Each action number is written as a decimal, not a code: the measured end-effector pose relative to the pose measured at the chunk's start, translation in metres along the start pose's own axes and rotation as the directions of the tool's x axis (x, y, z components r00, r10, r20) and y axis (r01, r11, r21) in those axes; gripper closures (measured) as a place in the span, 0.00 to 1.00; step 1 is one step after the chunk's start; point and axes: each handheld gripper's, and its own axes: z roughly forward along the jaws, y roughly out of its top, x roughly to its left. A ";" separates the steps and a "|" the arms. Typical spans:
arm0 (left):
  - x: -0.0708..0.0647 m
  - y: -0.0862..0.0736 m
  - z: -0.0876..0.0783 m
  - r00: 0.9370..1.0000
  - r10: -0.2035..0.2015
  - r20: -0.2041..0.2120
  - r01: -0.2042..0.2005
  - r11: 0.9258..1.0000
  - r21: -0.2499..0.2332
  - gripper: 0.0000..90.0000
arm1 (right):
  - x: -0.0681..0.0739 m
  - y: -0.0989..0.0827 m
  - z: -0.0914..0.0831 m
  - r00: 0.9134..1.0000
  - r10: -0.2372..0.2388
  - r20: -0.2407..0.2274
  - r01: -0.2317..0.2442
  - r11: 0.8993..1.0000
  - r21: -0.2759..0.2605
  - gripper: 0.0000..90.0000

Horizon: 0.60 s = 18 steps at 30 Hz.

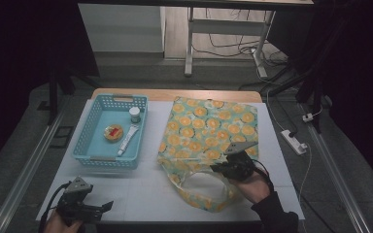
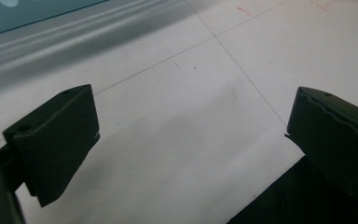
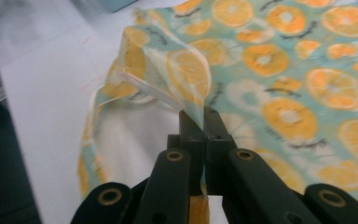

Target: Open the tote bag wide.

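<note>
Now | right gripper clamps bag | left gripper spread, empty

Each black hand-held gripper, left and right, carries a grey three-cornered plate and trailing black cable, brass-ringed screws showing on the right one's linkage, beside a dark sleeve at lower right.

Labels on the tube and small jar in the basket, too small to read.

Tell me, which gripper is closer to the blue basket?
Left. The left gripper sits just below the blue basket, near the table's front edge; the right gripper is farther right, pinching the orange-print bag.
</note>
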 end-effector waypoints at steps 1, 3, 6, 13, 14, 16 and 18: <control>0.000 0.000 0.000 1.000 0.000 0.000 0.000 1.000 0.000 0.03 | -0.004 0.002 0.000 1.000 0.004 0.003 -0.004 1.000 0.000 0.99; 0.000 0.000 0.000 1.000 0.000 0.000 0.000 1.000 -0.001 0.03 | -0.012 0.006 0.002 1.000 0.005 0.017 -0.005 1.000 0.003 0.99; 0.000 0.000 0.000 1.000 0.003 0.001 -0.003 1.000 0.001 0.03 | -0.024 0.011 0.004 0.999 0.013 0.029 -0.013 1.000 0.003 0.99; 0.000 0.000 0.000 1.000 -0.001 0.002 0.001 1.000 0.001 0.03 | -0.053 0.025 0.008 0.997 0.040 0.059 -0.039 0.999 -0.017 0.99; 0.000 0.000 0.000 1.000 0.000 0.002 0.000 1.000 0.001 0.03 | -0.057 0.028 0.008 0.997 0.042 0.062 -0.041 0.999 -0.018 0.99; 0.000 0.000 0.000 1.000 0.000 0.003 0.000 1.000 0.001 0.03 | -0.064 0.034 0.010 0.996 0.038 0.077 -0.037 0.999 -0.020 0.99; 0.000 0.000 0.000 1.000 -0.001 0.003 0.001 1.000 0.001 0.03 | -0.071 0.039 0.011 0.996 0.044 0.081 -0.043 0.999 -0.024 0.99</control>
